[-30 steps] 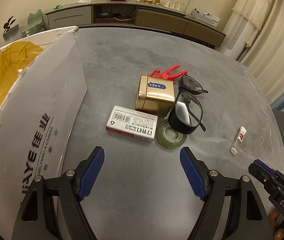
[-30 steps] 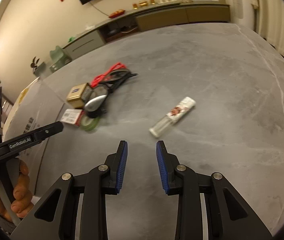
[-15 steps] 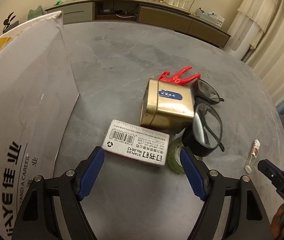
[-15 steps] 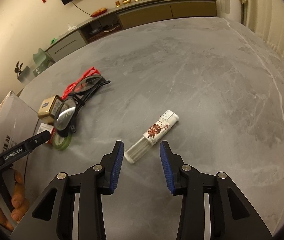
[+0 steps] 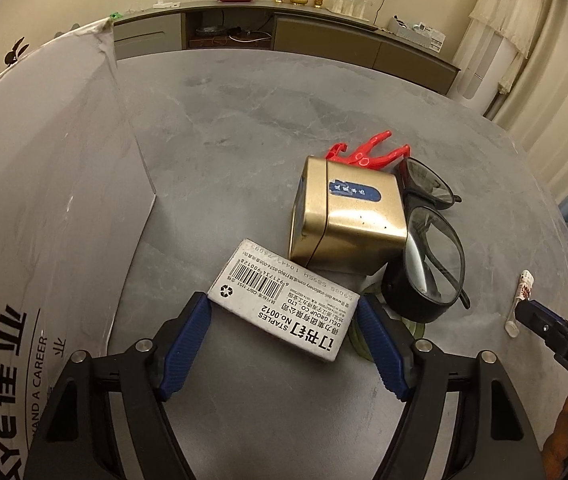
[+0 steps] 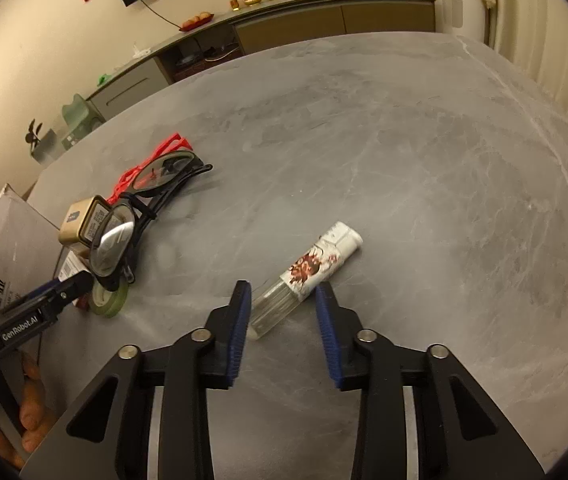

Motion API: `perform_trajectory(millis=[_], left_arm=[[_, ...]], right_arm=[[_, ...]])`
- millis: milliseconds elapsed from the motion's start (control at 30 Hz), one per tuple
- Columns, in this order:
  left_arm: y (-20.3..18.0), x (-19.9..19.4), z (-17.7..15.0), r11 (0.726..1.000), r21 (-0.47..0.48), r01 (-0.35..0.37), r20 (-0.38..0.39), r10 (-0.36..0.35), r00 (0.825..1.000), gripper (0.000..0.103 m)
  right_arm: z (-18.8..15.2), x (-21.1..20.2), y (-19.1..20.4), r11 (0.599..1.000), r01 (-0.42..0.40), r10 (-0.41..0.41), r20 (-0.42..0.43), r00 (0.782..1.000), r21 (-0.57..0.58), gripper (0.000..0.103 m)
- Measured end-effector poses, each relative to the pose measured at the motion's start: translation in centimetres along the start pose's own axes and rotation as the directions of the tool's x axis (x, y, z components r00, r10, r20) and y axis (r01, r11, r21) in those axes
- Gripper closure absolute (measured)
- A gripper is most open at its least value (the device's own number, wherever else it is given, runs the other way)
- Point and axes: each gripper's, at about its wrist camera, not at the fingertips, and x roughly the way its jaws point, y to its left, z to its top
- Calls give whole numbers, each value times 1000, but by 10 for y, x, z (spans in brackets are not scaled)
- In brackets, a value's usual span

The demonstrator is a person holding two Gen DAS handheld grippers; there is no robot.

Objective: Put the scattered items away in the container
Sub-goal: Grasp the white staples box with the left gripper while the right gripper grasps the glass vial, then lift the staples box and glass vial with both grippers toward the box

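We are at the grasping step, two pickups at once. Our left gripper (image 5: 282,330) stands spread wide with the staple box (image 5: 284,300) between its pads, nothing clamped yet. Our right gripper (image 6: 284,312) is likewise released, its pads flanking the clear end of the small bottle (image 6: 308,272), which lies aslant toward 1 o'clock.

Next, we judge, each one must squeeze shut squarely and lift. The staple box sits skewed between the pads, so the left may need a slight twist first. Then both loads go to the cardboard container (image 5: 44,208), which stands at 9 o'clock of the pile.

On the table (image 5: 224,120) we count six loose items:
- one staple box
- one gold tin (image 5: 348,216), at 1 o'clock of it
- one red clip (image 5: 368,152), behind the tin
- one pair of black glasses (image 5: 432,240), at 3 o'clock of the tin
- one green tape roll (image 6: 110,298), under the glasses
- one small bottle
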Motion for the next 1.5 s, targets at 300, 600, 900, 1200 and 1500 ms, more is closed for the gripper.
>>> perform_trajectory(millis=[300,600,900,1200,1500], left_arm=[[10,-16,-15,1000,-18,12,14,-12,1000,28],[8,-22,-18,1000,-16,9,26,-9,1000,28],[8,-28,-23,1000,-18,21,24,-21,999,28],[2,-35,-26,1000,-4,29,22,-29,999,28],[2,-59,-36,1000,-2,23,36,-23,999,28]], right_arm=[[-1,-5,-6,999,-25,25,1,1000,25,89],[-1,-9,-8,999,-34,34,7,999,36,93],[6,-2,0,1000,10,-11,19,1000,8,66],[12,12,11,994,78,-76,31,997,-82,84],[-4,-10,14,999,-15,15,15,1000,-45,84]])
